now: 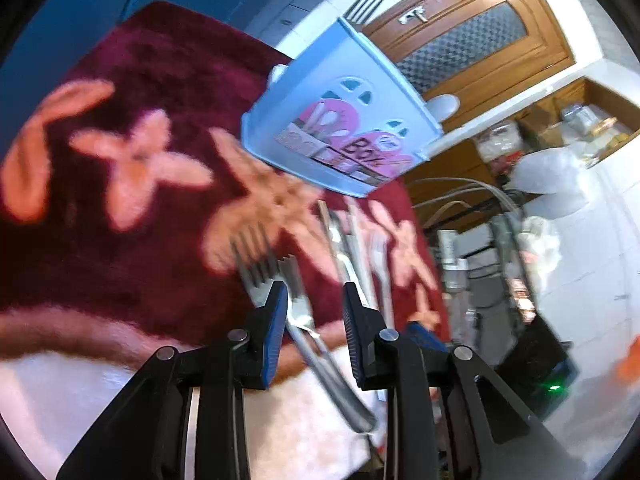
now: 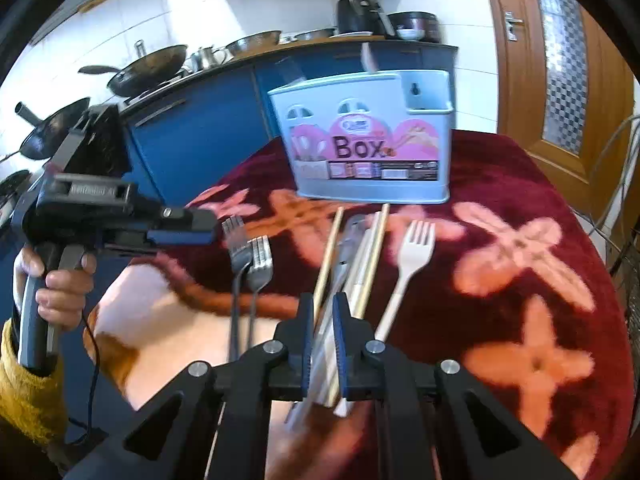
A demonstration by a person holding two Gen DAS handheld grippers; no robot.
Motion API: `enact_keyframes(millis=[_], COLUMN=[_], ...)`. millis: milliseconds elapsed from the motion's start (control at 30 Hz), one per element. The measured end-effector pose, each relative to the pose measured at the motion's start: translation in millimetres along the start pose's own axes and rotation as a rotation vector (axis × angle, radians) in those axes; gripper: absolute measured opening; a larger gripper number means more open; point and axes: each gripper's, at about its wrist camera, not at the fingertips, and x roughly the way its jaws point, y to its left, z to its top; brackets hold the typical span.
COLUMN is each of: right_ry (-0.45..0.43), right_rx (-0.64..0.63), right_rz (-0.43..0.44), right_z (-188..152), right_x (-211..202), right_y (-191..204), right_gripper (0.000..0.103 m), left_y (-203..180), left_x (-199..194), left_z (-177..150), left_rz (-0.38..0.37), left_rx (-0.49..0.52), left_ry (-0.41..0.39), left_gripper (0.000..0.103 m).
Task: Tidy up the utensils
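1. You are holding the left gripper [image 1: 316,292] over the desk [image 1: 120,260]; its jaws are standing apart and holding nothing.
2. Between those jaws, in the left wrist view, two metal forks [image 1: 288,292] are lying side by side on the blanket [image 1: 100,208], tines pointing toward 11 o'clock and handles running toward 5 o'clock. The blur is making their exact contact with each other hard to tell.
3. You are keeping the right gripper [image 2: 323,304] low over a bundle of utensils [image 2: 352,256]. Its jaws are standing narrow with the bundle's near ends between them; you cannot tell whether the pads are pressing on anything.
4. In the right wrist view, the bundle is lying at 12 o'clock from the right gripper: chopsticks [image 2: 374,256] and a metal piece, all pointing toward the box [image 2: 368,140].
5. A white fork [image 2: 412,256] is lying just beside the bundle at 1 o'clock, tines facing the box.
6. The box is standing upright at the far side of the desk, at 12 o'clock in the right wrist view, with a fork [image 1: 364,8] sticking up out of it in the left wrist view.
7. Your left hand [image 2: 60,292] is showing at 9 o'clock in the right wrist view, gripping the tool's handle.
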Motion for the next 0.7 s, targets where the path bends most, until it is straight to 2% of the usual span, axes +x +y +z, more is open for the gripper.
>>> enact_keyframes(millis=[67,133,200,333,500,600,667,700], right_ry=[-0.005,-0.010,-0.011,-0.009,-0.003,0.002,0.005,0.006], right_rx=[0.010,0.017,0.020,0.021,0.030,0.037,0.042,0.043], right_rz=[0.001,0.002,0.004,-0.003,-0.007,-0.009,-0.009,-0.010], right_z=[0.9,0.3,0.1,-1.1,-1.9,-2.4,-2.6,-2.6], right_x=[0.2,-0.7,0.0,2.6,6.4,8.3,9.4,9.8], right_y=[-3.8,-6.4,-8.0,-10.3,-14.2,-15.8,-17.1,-17.3], right_gripper=[0.015,0.022,0.023,0.023,0.023,0.023,0.023,0.023], left_y=[1.2,4.2,7.2,10.9,13.4,17.6,17.8,16.9], left_x=[1.6,2.9,4.8,6.6,14.0,20.9,21.7,21.5], left_z=[0.1,0.8,1.8,3.6,7.5,8.7,8.0,7.5], left_rz=[0.077,0.120,0.146,0.148,0.158,0.125,0.111,0.102], left_rx=[0.016,0.024,0.031,0.042,0.063,0.060,0.064,0.067], left_ry=[-0.023,-0.036,-0.047,-0.086,-0.112,-0.115,-0.127,-0.130], left_gripper=[0.026,0.026,0.026,0.036,0.037,0.036,0.017,0.016])
